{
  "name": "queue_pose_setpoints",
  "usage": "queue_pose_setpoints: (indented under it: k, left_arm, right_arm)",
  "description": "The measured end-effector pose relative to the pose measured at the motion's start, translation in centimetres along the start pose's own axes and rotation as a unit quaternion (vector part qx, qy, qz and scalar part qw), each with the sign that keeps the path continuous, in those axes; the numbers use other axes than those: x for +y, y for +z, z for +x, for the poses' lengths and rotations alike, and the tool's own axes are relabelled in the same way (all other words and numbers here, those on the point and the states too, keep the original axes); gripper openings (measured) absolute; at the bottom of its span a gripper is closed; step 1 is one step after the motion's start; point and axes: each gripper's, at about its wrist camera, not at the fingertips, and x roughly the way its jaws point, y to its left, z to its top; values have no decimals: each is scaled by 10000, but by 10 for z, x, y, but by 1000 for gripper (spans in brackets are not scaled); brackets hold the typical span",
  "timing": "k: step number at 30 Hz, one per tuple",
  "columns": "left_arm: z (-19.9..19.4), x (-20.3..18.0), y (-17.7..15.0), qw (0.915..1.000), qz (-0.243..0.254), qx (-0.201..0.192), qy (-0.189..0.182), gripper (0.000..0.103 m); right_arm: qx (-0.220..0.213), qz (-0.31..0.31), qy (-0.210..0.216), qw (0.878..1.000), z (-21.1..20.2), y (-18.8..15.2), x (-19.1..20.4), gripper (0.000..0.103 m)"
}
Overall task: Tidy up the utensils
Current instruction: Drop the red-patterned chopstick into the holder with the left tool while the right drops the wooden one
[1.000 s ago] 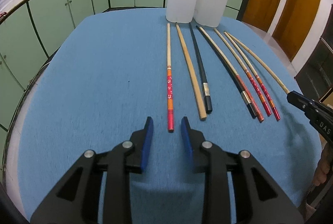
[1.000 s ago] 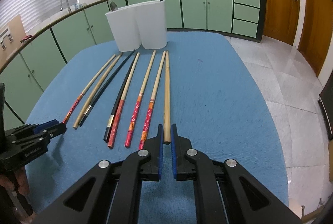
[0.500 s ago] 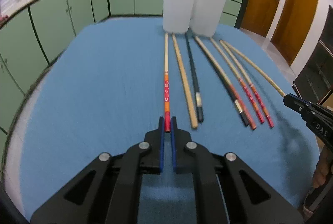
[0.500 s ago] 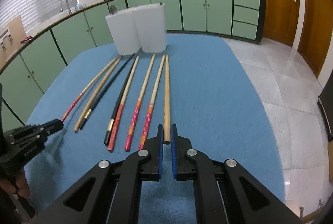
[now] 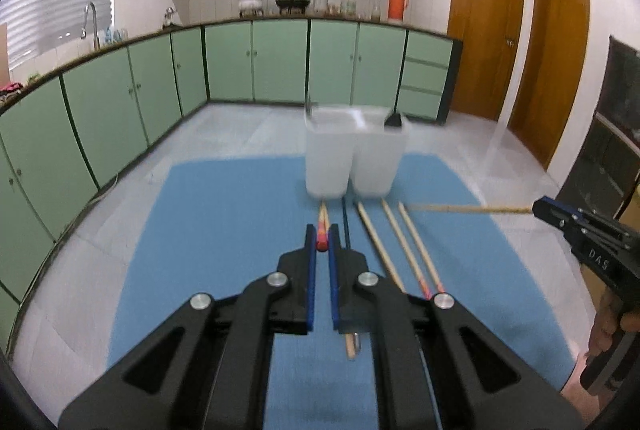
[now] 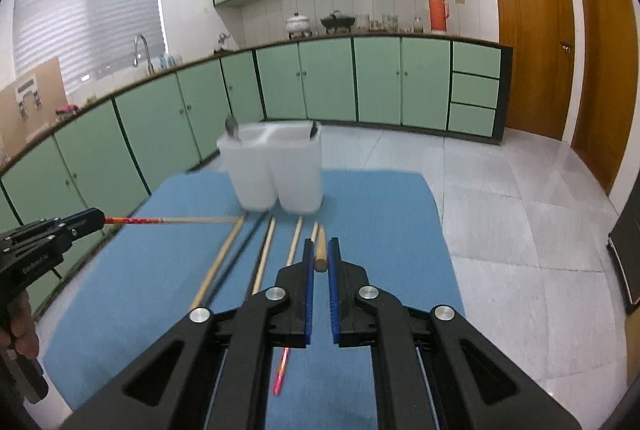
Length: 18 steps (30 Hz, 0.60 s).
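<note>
My left gripper (image 5: pixel 321 244) is shut on the red-ended chopstick (image 5: pixel 322 230) and holds it lifted above the blue mat, pointing at the white utensil holder (image 5: pixel 354 154). It also shows in the right wrist view (image 6: pixel 132 219), held by the left gripper (image 6: pixel 98 218). My right gripper (image 6: pixel 320 258) is shut on a plain wooden chopstick (image 6: pixel 320 254), also lifted; in the left wrist view the chopstick (image 5: pixel 464 208) sticks out of the right gripper (image 5: pixel 538 208). Several more chopsticks (image 6: pixel 264 254) lie on the mat.
The blue mat (image 6: pixel 380 198) covers the table. The two-part white holder (image 6: pixel 276 170) stands at its far end with a spoon (image 6: pixel 232 128) in it. Green cabinets (image 6: pixel 360 82) ring the room, with tiled floor beyond the table.
Both grippers have lifted their chopsticks off the mat and tilted up level. One second ago the left gripper was open around the red chopstick; it shut half a second ago.
</note>
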Motion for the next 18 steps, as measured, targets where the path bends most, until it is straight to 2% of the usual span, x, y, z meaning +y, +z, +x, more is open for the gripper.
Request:
queue_pose_setpoints:
  k: [4,8,18]
  left_arm:
    - [1,-1,31,9997,-54,-198,119,5]
    - [6,-3,55,9993,-205,-308,67,5]
    - [3,-6,87,9982,-208,-565,-11,5]
  right_arm:
    - [-142,27,0,9999,-1,26,-2,7]
    - [-170,81,65,9998,6,50,-4,7]
    - [-228,-214,156,9994,10,86,0,6]
